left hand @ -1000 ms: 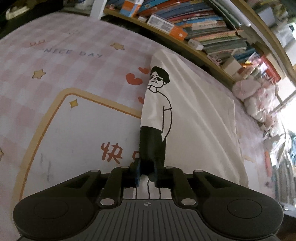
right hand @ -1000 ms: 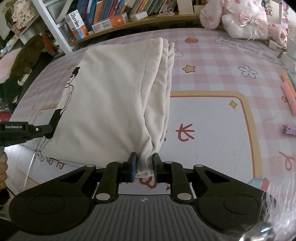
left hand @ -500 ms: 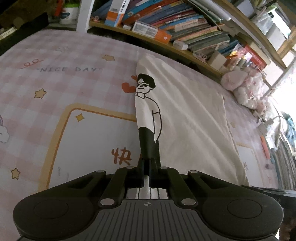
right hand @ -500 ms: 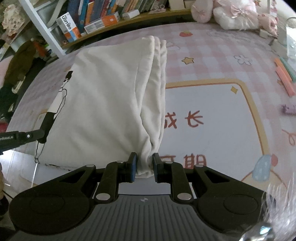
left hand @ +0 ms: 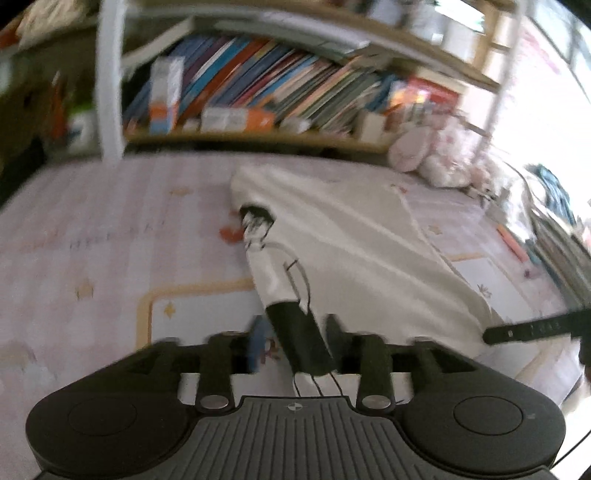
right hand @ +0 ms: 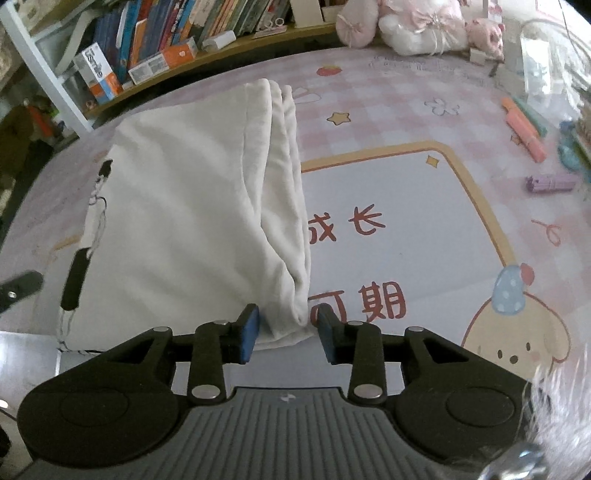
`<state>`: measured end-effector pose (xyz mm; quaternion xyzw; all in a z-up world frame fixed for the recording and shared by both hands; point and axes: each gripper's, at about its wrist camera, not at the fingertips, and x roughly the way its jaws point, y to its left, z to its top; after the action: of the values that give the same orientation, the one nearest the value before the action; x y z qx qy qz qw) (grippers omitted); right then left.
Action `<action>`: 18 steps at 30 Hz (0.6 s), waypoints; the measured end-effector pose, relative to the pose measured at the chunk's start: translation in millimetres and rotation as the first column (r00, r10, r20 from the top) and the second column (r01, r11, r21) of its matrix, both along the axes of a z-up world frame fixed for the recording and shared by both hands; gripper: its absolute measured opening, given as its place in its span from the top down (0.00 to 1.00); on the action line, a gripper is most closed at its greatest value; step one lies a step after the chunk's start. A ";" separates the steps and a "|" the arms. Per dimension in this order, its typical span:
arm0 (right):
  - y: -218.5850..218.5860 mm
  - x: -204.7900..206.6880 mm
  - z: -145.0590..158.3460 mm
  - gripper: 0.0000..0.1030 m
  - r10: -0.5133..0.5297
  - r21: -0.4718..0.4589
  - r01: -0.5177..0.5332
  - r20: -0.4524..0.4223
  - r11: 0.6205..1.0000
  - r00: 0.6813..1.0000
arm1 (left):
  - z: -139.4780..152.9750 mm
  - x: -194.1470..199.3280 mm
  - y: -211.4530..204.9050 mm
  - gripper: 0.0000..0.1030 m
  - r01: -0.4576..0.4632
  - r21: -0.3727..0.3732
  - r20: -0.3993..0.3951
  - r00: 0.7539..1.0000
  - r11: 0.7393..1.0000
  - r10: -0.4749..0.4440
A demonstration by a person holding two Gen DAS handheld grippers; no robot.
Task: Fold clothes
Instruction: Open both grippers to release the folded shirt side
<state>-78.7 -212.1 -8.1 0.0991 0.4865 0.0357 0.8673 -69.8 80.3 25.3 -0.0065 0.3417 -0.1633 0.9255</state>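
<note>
A folded cream T-shirt with a black cartoon figure on its left edge lies on a pink checked mat. My right gripper is open, with the shirt's near right corner lying loose between its blue-padded fingers. In the blurred left wrist view the same T-shirt stretches away from my left gripper, which is open; the black-printed near left corner lies between its fingers. The right gripper's finger shows as a dark bar at the right edge.
A low shelf of books runs along the far side. Pink plush toys sit at the back right. Orange and purple pens lie on the mat's right. The mat's white panel carries red characters.
Both grippers have opened and let go of the shirt's near corners. The shirt now lies flat on the mat. The left gripper is moving fast, its view tilted up and blurred.
</note>
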 end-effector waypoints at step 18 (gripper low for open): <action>12.2 3.8 1.8 0.72 -0.094 -0.031 0.092 -0.043 0.995 0.995 | -16.6 -33.8 -38.2 0.11 0.278 0.222 0.120 0.943 0.934 -0.309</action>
<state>-74.9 -199.9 -6.2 0.1100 0.5007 -0.0139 0.8585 -103.7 42.2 8.7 0.1515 0.2817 -0.2646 0.9098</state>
